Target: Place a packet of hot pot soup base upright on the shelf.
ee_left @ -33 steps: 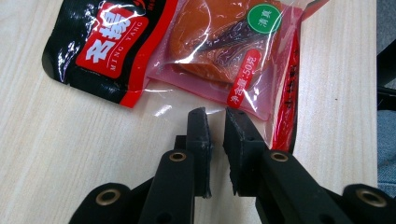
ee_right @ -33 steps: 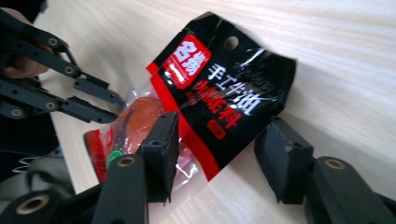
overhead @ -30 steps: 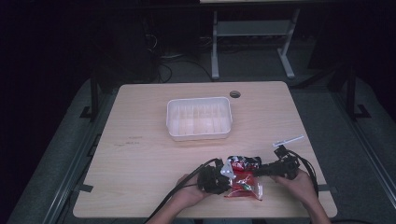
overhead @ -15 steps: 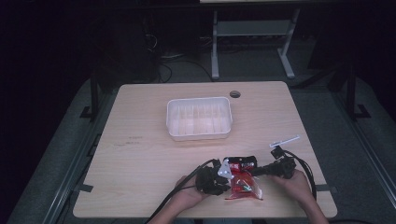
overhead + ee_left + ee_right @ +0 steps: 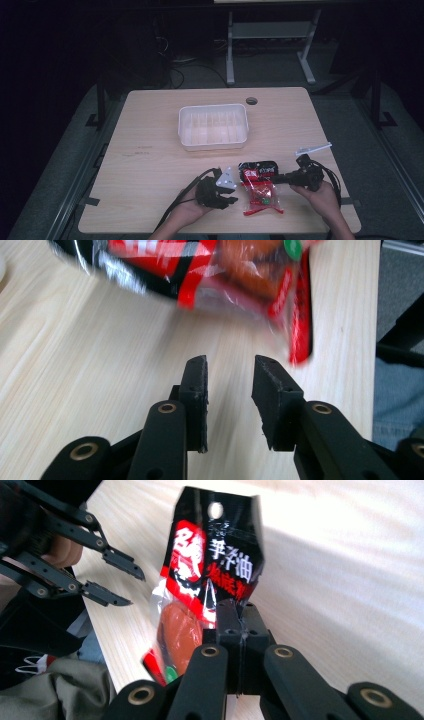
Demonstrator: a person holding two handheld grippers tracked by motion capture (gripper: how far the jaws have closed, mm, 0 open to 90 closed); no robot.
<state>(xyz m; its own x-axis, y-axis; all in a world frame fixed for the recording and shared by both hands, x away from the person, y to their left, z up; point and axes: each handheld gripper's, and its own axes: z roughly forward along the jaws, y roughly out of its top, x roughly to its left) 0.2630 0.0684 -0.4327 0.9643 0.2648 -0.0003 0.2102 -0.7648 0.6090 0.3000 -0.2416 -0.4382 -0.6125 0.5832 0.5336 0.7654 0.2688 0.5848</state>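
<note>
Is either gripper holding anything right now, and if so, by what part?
The right gripper is shut on the red and black snack packet, pinching its side edge. The left gripper is open and holds nothing.

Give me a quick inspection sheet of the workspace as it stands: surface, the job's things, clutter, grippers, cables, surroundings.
Surface: light wooden table with a round cable hole near its far edge.
Job's things: red and black plastic snack packet at the near edge, pinched at one edge by the right gripper.
Clutter: white rectangular plastic tub, mid-table; small white strip at the right side.
Grippers: left gripper jaws apart, holding nothing, just short of the packet; right gripper jaws closed on the packet.
Cables: black cable trailing from the left gripper off the near edge.
Surroundings: dark floor, grey metal frame behind the table.
</note>
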